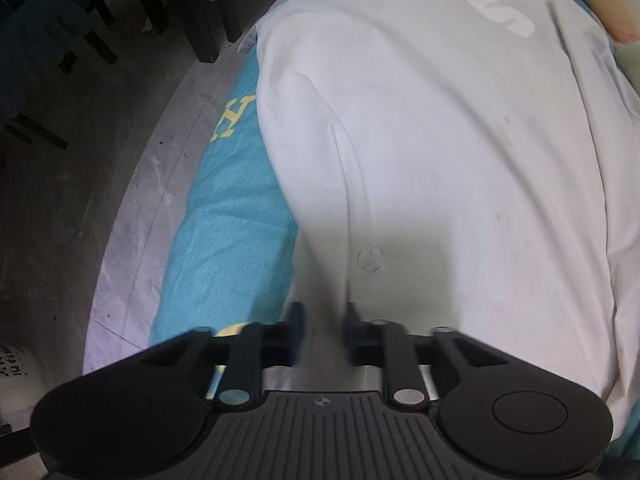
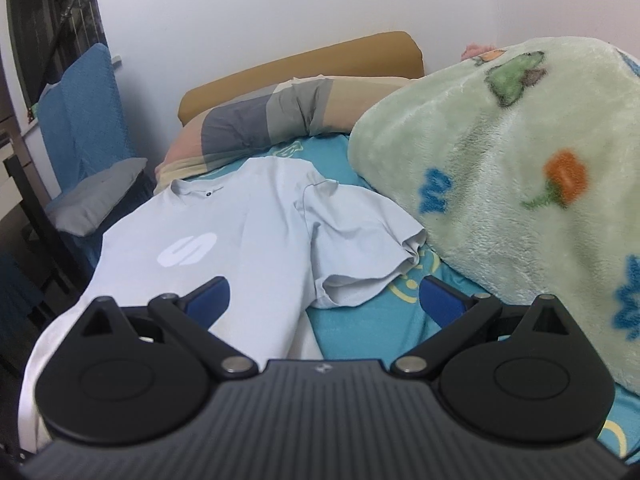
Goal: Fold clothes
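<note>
A pale white T-shirt (image 1: pixel 460 140) with a white oval logo (image 1: pixel 500 14) lies spread face up on a turquoise bed sheet (image 1: pixel 224 248). My left gripper (image 1: pixel 324 332) hovers low over the shirt's lower left edge, its blue pads blurred, with a narrow gap between them holding a strip of the cloth. In the right wrist view the same T-shirt (image 2: pixel 240 224) lies ahead, its right sleeve (image 2: pixel 360 248) crumpled. My right gripper (image 2: pixel 324 300) is wide open and empty above the shirt's right side and the sheet.
A fluffy green blanket (image 2: pixel 520 184) with flower prints is piled at the right. A striped pillow (image 2: pixel 272 116) and tan headboard (image 2: pixel 304 64) lie beyond the shirt. Grey floor (image 1: pixel 80 200) and dark chair legs (image 1: pixel 200 20) are left of the bed.
</note>
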Available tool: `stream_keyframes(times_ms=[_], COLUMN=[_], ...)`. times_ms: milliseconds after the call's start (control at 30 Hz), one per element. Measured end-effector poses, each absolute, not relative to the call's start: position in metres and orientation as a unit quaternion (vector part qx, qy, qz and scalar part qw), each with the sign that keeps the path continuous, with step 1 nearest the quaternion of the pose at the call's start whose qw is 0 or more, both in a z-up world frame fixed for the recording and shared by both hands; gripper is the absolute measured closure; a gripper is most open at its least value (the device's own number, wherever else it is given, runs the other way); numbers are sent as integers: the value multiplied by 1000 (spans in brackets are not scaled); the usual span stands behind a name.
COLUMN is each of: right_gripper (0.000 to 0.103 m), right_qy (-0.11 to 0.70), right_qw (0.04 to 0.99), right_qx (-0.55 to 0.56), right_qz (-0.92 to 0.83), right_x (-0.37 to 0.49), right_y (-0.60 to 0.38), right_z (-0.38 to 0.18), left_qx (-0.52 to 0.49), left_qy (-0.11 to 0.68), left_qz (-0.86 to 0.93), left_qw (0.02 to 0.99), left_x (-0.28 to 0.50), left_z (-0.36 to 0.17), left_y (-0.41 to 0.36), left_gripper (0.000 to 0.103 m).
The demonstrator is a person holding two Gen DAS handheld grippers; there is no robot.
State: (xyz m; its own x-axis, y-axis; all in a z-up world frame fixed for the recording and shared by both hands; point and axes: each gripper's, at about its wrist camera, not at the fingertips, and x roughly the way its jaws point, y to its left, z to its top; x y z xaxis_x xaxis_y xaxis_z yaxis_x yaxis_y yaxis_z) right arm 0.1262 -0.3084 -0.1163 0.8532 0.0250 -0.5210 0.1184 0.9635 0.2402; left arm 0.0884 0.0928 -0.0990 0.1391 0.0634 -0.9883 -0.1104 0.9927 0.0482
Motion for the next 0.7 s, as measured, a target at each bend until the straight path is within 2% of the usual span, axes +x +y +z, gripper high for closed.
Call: stream_keyframes(times_ms=[233,400,433,467,533,567,700], right_gripper=[0,0,0,0,0,0,0], right_qy=[265,267,267,266,266,265,263], right_qw=[956,953,953,952,951,951,948], right_qx=[123,142,146,150,158,161,177], right_qz=[-8,-3,-2,-1,-1,-1,0], right_x=[128,129,129,129,130,130,133], right_y=[-303,-306,-307,-308,-310,-310,-313], right_z=[-116,-117,-117,-118,-118,-118,-119], left_qx=[34,57,60,63,71,72,47], left_qy=[666,662,657,652,633,620,550], left_qz=[102,118,115,113,98,86,52], left_qw=[738,738,743,747,765,777,832], left_x=[89,90,89,89,89,87,89], left_z=[-86,-71,-66,-61,-49,-41,-13], left_y=[100,98,95,92,84,80,60], left_gripper=[95,84,79,63,47,41,28])
